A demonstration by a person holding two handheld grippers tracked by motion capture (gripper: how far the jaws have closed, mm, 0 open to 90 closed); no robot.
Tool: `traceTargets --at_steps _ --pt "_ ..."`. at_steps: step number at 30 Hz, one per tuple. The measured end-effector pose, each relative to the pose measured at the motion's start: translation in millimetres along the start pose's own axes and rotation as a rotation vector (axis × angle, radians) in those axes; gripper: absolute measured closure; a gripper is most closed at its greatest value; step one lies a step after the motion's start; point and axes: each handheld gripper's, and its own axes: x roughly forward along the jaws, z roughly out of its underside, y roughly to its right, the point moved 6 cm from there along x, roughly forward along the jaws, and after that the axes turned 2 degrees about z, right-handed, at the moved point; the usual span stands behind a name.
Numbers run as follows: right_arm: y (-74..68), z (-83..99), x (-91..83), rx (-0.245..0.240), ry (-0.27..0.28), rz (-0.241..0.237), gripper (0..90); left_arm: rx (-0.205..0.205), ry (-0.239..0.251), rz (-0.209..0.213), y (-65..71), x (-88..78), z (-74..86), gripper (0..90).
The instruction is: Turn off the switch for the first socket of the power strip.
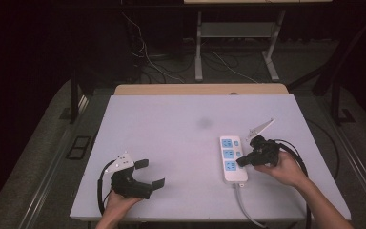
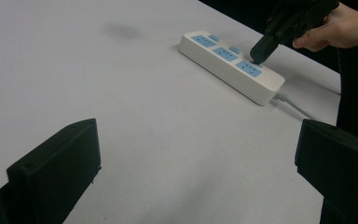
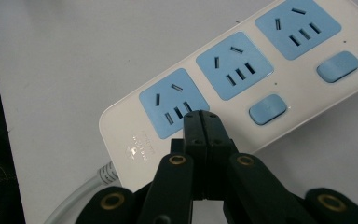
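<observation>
I see the white power strip (image 1: 233,160) lying on the right side of the tabletop (image 1: 171,138), its cord (image 1: 244,202) trailing toward the near edge. My right gripper (image 3: 200,122) has its jaws pressed together, tips over the strip's nearest blue socket (image 3: 173,102) (touching it or not, I cannot tell). My left gripper (image 1: 150,173) rests well apart at the near left, jaws wide apart and empty.

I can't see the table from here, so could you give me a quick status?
Left gripper open, idle on the table. Right gripper shut, tip at power strip, by its cord-end socket. Nothing in the way.
</observation>
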Motion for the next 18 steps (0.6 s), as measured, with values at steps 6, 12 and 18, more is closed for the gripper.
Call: traceTargets --at_steps 6,12,18 --pt "0.2 0.1 0.1 -0.007 0.002 -0.004 90.0 0.0 -0.002 0.001 0.0 0.5 0.1 0.0" --pt "0.3 1.3 0.2 -0.016 0.015 -0.004 90.0 0.002 -0.004 0.001 0.3 0.9 0.2 0.0" --pt "-0.1 2.2 0.2 -0.037 0.03 0.0 90.0 0.0 -0.002 0.001 0.3 0.6 0.3 0.0"
